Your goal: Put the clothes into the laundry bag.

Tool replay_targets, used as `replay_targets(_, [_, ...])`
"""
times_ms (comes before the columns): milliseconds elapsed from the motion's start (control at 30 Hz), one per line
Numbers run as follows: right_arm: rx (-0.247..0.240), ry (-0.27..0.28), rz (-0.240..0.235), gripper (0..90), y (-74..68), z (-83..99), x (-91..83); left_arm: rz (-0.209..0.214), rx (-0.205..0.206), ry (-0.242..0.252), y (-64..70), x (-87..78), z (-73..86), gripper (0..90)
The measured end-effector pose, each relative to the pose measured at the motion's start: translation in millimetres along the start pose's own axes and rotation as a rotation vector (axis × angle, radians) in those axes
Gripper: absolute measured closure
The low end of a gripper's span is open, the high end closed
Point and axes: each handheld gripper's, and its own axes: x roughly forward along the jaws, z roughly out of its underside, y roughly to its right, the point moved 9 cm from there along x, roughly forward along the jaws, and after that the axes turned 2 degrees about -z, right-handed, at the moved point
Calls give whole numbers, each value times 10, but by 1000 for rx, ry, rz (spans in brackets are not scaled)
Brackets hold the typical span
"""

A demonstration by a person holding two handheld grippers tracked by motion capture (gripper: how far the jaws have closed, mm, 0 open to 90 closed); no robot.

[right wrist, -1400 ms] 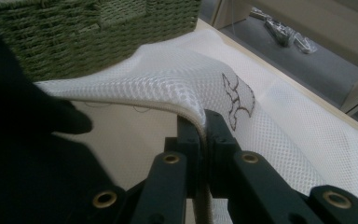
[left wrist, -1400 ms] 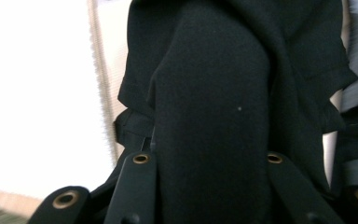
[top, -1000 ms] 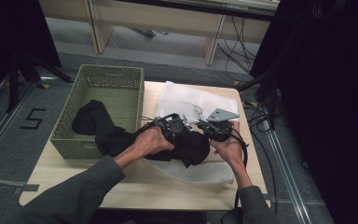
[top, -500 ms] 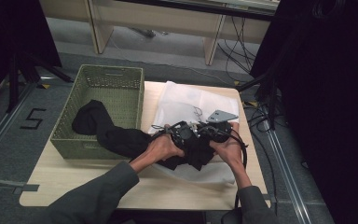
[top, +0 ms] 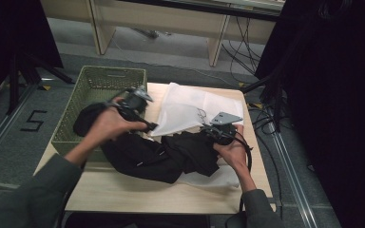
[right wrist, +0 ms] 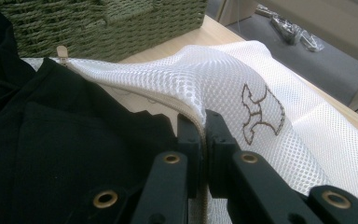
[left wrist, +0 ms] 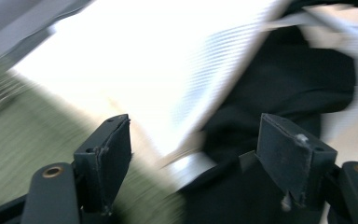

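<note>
A black garment point(top: 147, 154) trails from the green basket point(top: 100, 78) across the table, and its right end lies in the mouth of a white mesh laundry bag point(top: 190, 107). My right gripper point(top: 215, 129) is shut on the bag's zipper edge point(right wrist: 186, 105), with the garment point(right wrist: 51, 140) just left of its jaws point(right wrist: 203, 116). My left gripper point(top: 140, 97) hovers by the basket's right rim. Its blurred view shows its jaws point(left wrist: 196, 126) wide open and holding nothing, above the white bag point(left wrist: 168, 70) and the garment point(left wrist: 279, 79).
The wooden table point(top: 171, 194) has bare room along its front edge. The woven basket wall point(right wrist: 98, 23) stands close behind the bag. Cables point(top: 261, 121) run on the floor at the table's right, and a desk frame point(top: 216, 45) stands behind.
My left gripper has swung left, away from the right gripper and the bunched garment, to the basket's rim. The garment now lies stretched out. The right gripper has stayed put.
</note>
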Motion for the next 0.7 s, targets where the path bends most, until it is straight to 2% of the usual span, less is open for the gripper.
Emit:
replay_targets(67, [-1, -9, -3, 875, 0, 9, 3, -64, -68, -38, -357, 1, 171, 257])
replay_targets(100, [-6, -19, -7, 875, 0, 15, -1, -80, -113, -55, -507, 28, 260, 257])
replay_targets(133, [-12, -18, -8, 875, 3, 13, 0, -95, -155, -66, -648, 69, 346, 255])
replay_targets(167, [-2, -17, -5, 875, -1, 12, -2, -118, -185, -55, -786, 141, 419, 254])
replay_targets(233, [-2, -17, -5, 875, -2, 13, 1, -146, -207, -154, -1008, 236, 618, 253])
replay_targets(267, [-2, -9, -3, 875, 1, 10, 10, -159, -238, -174, -1077, 314, 692, 252])
replay_targets(367, [-5, -14, -6, 875, 3, 12, 3, -190, -285, -243, -1212, 536, 890, 254])
replay_targets(433, [-5, -6, -5, 875, 7, 13, 9, -191, -308, -284, -1270, 664, 1004, 254])
replay_targets(467, [-10, -19, -13, 875, 8, 22, -1, -185, -332, -297, -1284, 723, 1059, 254])
replay_targets(500, [-6, -10, -8, 875, 9, 19, 6, -197, -389, -278, -1277, 810, 1105, 254])
replay_targets(567, [-6, -6, -8, 874, 12, 14, 4, -206, -409, -302, -1312, 911, 1217, 253])
replay_targets(633, [1, -22, -13, 874, -5, 30, -5, -213, -424, -295, -1363, 990, 1291, 247])
replay_targets(700, [-13, -12, -11, 874, 7, 17, 0, -235, -416, -312, -1424, 1047, 1387, 240])
